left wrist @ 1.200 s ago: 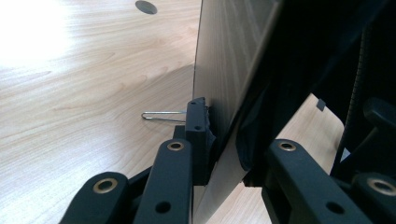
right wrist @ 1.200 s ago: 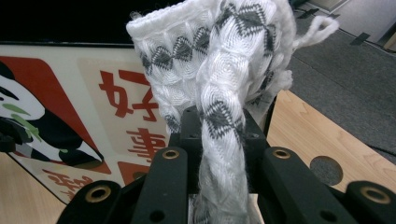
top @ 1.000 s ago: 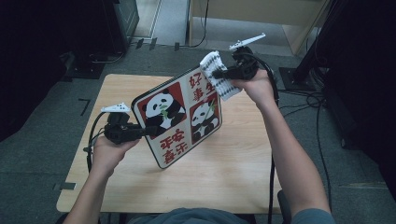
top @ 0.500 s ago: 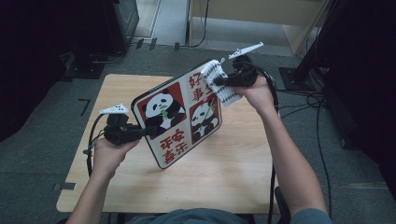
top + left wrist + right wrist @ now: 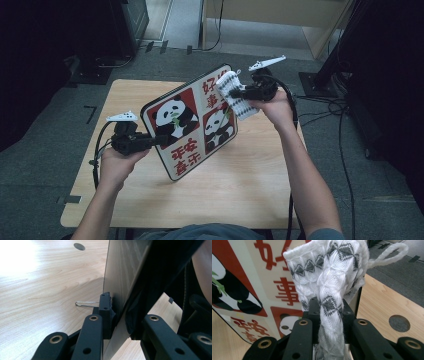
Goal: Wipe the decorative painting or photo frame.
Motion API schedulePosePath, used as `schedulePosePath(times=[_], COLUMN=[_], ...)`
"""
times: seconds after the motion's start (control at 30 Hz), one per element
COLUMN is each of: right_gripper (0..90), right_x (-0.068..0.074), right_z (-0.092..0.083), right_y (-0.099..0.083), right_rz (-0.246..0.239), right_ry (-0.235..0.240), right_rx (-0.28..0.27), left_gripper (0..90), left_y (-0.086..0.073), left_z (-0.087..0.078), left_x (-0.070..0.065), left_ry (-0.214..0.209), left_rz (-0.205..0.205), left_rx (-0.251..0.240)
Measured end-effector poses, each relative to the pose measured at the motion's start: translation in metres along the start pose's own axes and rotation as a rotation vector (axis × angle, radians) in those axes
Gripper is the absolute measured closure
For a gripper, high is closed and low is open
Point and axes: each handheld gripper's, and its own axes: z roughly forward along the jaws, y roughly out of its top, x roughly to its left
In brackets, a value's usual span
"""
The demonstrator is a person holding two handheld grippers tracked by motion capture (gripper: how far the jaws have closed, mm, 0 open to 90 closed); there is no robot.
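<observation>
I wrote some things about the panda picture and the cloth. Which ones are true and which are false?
1. The left gripper is clamped on the edge of the panda board. True.
2. The right gripper holds a red sponge. False: it holds a white cloth with a grey pattern.
3. The panda board lies flat on the table. False: it is held up at a tilt, and only its bottom corner seems to reach the table.
4. The cloth is at the board's top right part, over the red writing. True.
5. The board shows three pandas. False: it shows two.
</observation>
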Motion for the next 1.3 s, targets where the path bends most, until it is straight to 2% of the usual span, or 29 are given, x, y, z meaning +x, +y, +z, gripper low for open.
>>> schedulePosePath(times=[0.1,0.27,0.63,1.07,1.3], right_gripper=[78.5,78.5,78.3,78.2,78.1], right_x=[0.000,-0.001,-0.004,-0.003,-0.003], right_z=[0.003,0.008,0.014,0.022,0.025], right_y=[-0.005,-0.011,-0.025,-0.038,-0.044], right_rz=[0.007,-0.004,0.034,0.040,0.044], right_ry=[0.004,-0.015,0.012,0.011,0.011], right_rx=[0.004,0.029,0.038,0.063,0.082], left_gripper=[77.7,77.9,77.9,78.1,78.0], left_y=[0.000,0.000,-0.001,-0.002,-0.003], left_z=[0.000,0.000,0.000,0.000,0.000], left_x=[0.000,-0.001,-0.001,-0.003,-0.003], left_ry=[0.000,0.005,0.002,0.009,0.012], left_rz=[0.004,0.010,0.009,0.028,0.021], left_rx=[0.001,0.004,-0.003,-0.009,-0.011])
